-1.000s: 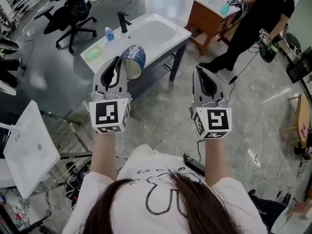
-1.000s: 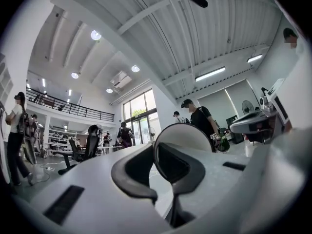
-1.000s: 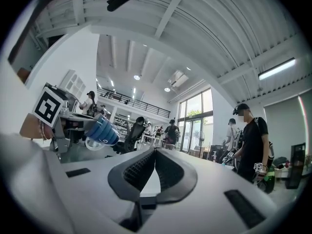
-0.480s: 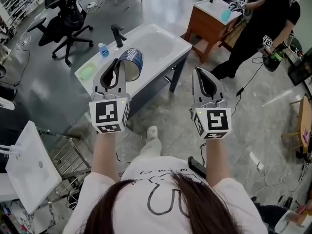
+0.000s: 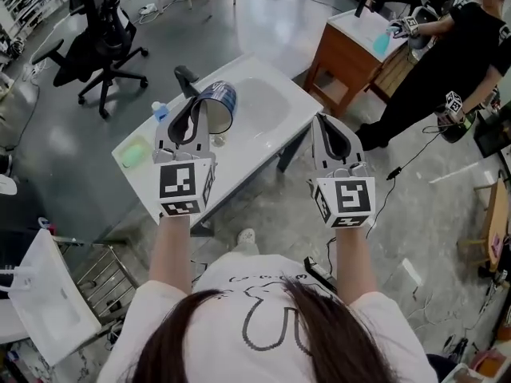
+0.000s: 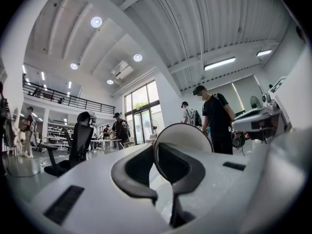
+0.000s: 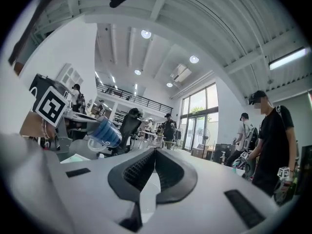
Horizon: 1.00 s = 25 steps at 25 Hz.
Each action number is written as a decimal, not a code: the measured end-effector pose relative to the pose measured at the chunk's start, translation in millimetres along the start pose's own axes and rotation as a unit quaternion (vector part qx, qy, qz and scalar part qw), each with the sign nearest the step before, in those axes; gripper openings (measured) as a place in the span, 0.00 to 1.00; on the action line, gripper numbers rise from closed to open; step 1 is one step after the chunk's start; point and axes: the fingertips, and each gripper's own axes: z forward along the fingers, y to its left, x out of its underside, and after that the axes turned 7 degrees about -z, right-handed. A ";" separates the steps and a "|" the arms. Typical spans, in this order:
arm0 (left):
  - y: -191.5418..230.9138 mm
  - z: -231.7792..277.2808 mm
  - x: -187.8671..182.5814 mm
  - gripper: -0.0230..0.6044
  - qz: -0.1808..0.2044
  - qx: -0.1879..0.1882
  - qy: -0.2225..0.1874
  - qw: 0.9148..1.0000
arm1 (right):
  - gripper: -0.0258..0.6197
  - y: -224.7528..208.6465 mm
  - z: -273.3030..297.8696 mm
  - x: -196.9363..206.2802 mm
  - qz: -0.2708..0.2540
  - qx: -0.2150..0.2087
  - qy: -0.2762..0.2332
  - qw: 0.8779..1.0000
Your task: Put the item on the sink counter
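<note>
A blue cup [image 5: 217,104] with a white inside lies tilted on its side in the air, and my left gripper [image 5: 198,110] is shut on its rim. It hangs over the white sink counter [image 5: 239,146], beside the basin [image 5: 267,102] and the black faucet [image 5: 185,79]. In the left gripper view the cup's white rim [image 6: 187,133] is pinched between the jaws [image 6: 156,155]. My right gripper [image 5: 335,136] is shut with nothing in it, off the counter's right end above the floor. The right gripper view shows the closed jaws [image 7: 155,162] and the blue cup [image 7: 105,132] to the left.
A small blue bottle [image 5: 160,111] and a green pad [image 5: 133,152] sit at the counter's left end. A black office chair [image 5: 108,22] stands beyond. A person in black [image 5: 447,54] works at a wooden cabinet [image 5: 343,54]. A loose white basin [image 5: 48,309] leans at lower left.
The sink counter has drawn closer and now lies under the left gripper and cup. The left gripper still holds the cup; the right gripper stays shut.
</note>
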 end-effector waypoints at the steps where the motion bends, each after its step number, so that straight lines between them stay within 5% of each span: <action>1: 7.3 10.8 2.5 0.10 0.001 -0.002 0.001 1.000 | 0.08 -0.7 14.8 4.0 0.003 -0.002 0.002 1.000; 16: 58.7 105.0 39.6 0.10 -0.018 -0.028 0.033 0.999 | 0.08 -16.6 139.2 50.6 0.042 -0.028 0.023 0.998; 25: 64.5 154.3 57.1 0.10 -0.020 -0.078 0.047 0.996 | 0.08 -34.4 208.0 76.4 0.048 -0.087 0.008 0.995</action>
